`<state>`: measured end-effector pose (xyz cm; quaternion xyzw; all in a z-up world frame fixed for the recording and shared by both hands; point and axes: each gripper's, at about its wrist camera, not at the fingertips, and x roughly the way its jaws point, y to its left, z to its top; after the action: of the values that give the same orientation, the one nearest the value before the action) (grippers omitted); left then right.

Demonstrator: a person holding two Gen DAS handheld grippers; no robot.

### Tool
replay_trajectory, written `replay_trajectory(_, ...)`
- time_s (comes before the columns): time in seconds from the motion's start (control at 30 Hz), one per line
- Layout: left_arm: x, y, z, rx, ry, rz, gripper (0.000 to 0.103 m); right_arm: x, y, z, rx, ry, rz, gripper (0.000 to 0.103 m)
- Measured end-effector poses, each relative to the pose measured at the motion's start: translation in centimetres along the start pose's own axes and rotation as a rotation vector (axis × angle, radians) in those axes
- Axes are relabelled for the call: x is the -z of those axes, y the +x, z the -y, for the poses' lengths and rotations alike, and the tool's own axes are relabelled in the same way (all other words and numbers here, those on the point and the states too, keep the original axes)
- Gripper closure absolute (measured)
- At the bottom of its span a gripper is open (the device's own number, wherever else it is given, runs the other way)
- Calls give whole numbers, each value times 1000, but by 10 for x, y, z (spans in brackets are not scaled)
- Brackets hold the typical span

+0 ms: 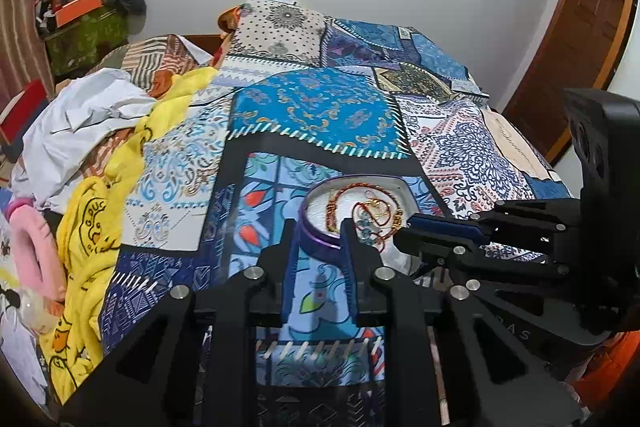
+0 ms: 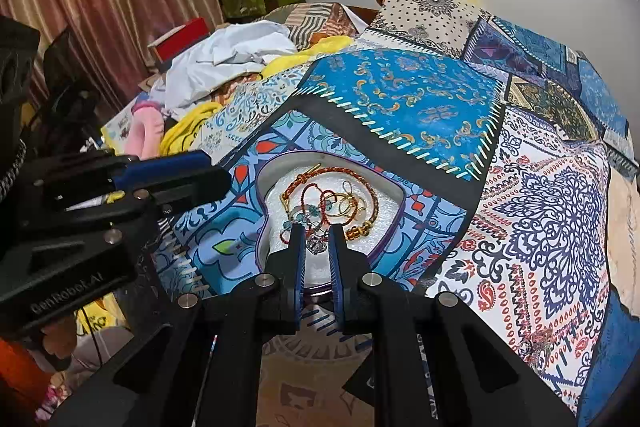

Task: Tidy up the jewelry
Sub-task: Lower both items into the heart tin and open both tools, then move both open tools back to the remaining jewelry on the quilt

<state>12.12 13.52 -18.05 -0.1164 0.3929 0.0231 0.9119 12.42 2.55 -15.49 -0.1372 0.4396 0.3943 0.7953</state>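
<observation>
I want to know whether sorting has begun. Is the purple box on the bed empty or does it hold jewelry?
It holds jewelry: bracelets and chains lie tangled on the white padding inside the open purple box.

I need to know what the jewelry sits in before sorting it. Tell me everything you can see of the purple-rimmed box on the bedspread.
The purple-rimmed, roughly heart-shaped shallow box lies open and flat on the patterned blue patchwork bedspread. It looks metallic, lined with white foam. Tangled bracelets and chains lie inside. The left gripper straddles its near rim; the right gripper reaches over it.
</observation>
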Motion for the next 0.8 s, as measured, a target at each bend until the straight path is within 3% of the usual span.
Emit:
replay_trajectory(0.27, 4, -6, -6, -18, -18, -3, 72, 1, 5, 1, 43, 3, -29, 88)
replay_trajectory(0.47, 5, -8, 2, -22, -7, -6, 71, 1, -7, 5, 66, 18, -4, 71)
replay_trajectory(0.8, -5, -14, 36, 3, 54, 18, 67, 3, -48, 28, 103, 73, 87, 70)
